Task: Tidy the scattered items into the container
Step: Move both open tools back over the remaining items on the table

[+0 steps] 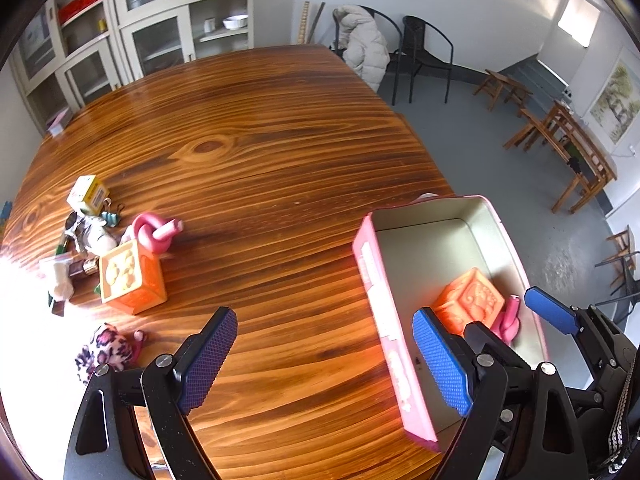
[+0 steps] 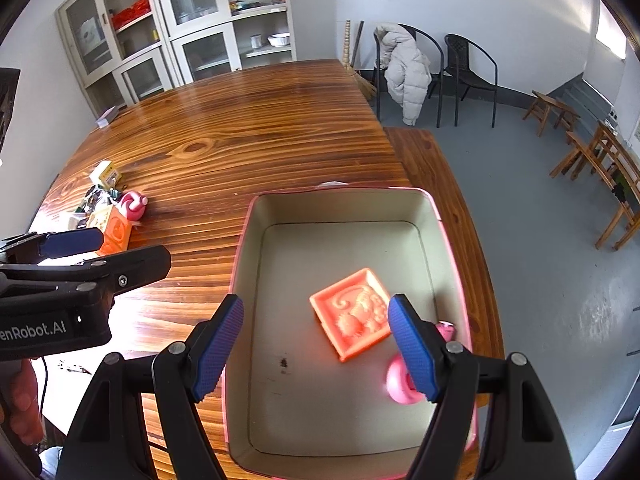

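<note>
- Left wrist view: my left gripper (image 1: 324, 364) stands wide open with nothing between its blue pads, over bare wood of the table (image 1: 256, 152).
- Same view: the pink container (image 1: 380, 292) lies to the right, long axis running near to far, open side up. Its right long wall sits close to the table's right edge, and its near end passes behind my right finger.
- Same view: inside the container, an orange block (image 1: 470, 302) rests toward the near end, with a pink toy (image 1: 510, 318) just right of it.
- Same view: the scattered items lie at the far left: a second orange block (image 1: 132, 276), a knotted pink toy (image 1: 154, 234) touching its far side, a yellow box (image 1: 88, 192) further back and a spotted plush (image 1: 106, 350) nearer. Open tabletop separates this pile from the container.
- Same view: my right gripper (image 1: 552, 312) shows at the right over the container; I cannot tell its opening here.
- Right wrist view: my right gripper (image 2: 316, 344) is wide open and holds nothing, above the container (image 2: 240, 256), whose long axis runs near to far.
- Same view: the orange block (image 2: 350, 312) lies flat, corners turned diagonally to the walls; the pink toy (image 2: 400, 384) lies at the right wall. The far half of the floor is bare.
- Same view: the left gripper (image 2: 72, 240) reaches in from the left toward the pile.
</note>
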Demonstrator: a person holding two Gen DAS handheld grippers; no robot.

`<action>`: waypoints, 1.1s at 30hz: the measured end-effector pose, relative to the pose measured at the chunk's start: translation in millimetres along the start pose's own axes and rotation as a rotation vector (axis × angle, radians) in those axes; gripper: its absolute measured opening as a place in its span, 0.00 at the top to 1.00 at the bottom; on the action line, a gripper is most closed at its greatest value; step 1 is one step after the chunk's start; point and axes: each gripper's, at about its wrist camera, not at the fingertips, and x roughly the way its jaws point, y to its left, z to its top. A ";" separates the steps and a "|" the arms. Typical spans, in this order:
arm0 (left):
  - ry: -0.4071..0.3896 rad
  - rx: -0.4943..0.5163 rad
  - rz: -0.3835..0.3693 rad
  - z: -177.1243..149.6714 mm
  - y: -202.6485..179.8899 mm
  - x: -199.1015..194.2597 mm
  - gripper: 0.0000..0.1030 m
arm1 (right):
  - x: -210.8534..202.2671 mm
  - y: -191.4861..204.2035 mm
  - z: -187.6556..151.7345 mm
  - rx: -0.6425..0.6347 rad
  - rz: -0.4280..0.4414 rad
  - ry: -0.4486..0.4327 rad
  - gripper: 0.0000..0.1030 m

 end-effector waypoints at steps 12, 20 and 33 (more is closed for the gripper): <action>0.005 -0.077 0.035 -13.1 49.7 -11.7 0.11 | 4.2 43.0 5.6 -0.060 0.037 0.013 0.24; 0.002 -0.122 0.065 -23.0 81.3 -22.1 0.11 | 8.3 73.8 9.0 -0.098 0.071 0.018 0.24; 0.011 -0.272 0.148 -51.6 159.4 -38.6 0.11 | 18.9 125.5 10.0 -0.152 0.139 0.046 0.24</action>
